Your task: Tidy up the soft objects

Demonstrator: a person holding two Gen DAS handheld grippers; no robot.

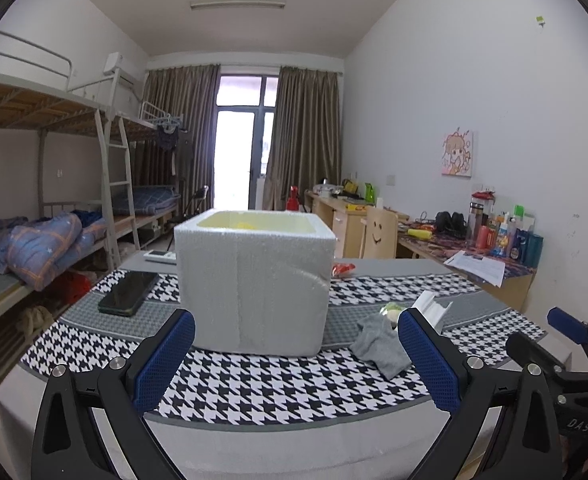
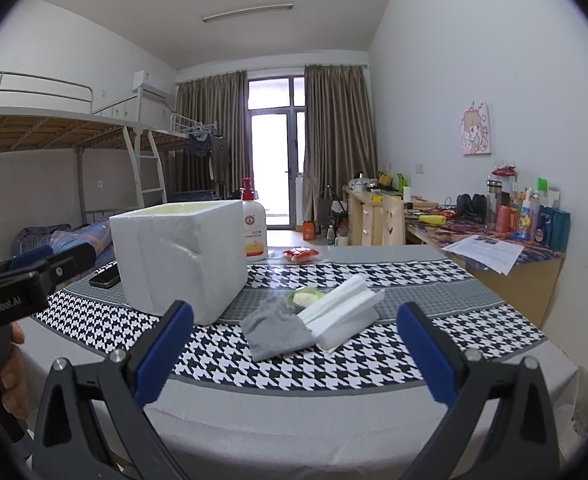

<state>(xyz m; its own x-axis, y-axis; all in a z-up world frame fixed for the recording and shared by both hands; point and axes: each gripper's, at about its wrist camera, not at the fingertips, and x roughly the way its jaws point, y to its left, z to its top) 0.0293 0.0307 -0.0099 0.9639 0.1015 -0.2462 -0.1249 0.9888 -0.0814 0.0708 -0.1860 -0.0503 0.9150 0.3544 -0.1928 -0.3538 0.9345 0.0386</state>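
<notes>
A white foam box (image 1: 254, 284) stands open-topped on the houndstooth table cloth (image 1: 278, 388); something yellow shows inside it. It also shows in the right wrist view (image 2: 182, 260). A crumpled grey cloth (image 1: 379, 346) lies to its right, also in the right wrist view (image 2: 278, 330). A small green and yellow soft item (image 2: 305, 297) lies just behind the cloth. The foam lid (image 2: 343, 314) lies beside them. My left gripper (image 1: 295, 356) is open and empty in front of the box. My right gripper (image 2: 295, 350) is open and empty, facing the cloth.
A black phone (image 1: 128, 294) and a white remote (image 1: 160, 257) lie left of the box. A pump bottle (image 2: 254, 226) and a red packet (image 2: 301, 255) are behind it. Bunk beds stand at the left, cluttered desks (image 2: 505, 248) at the right.
</notes>
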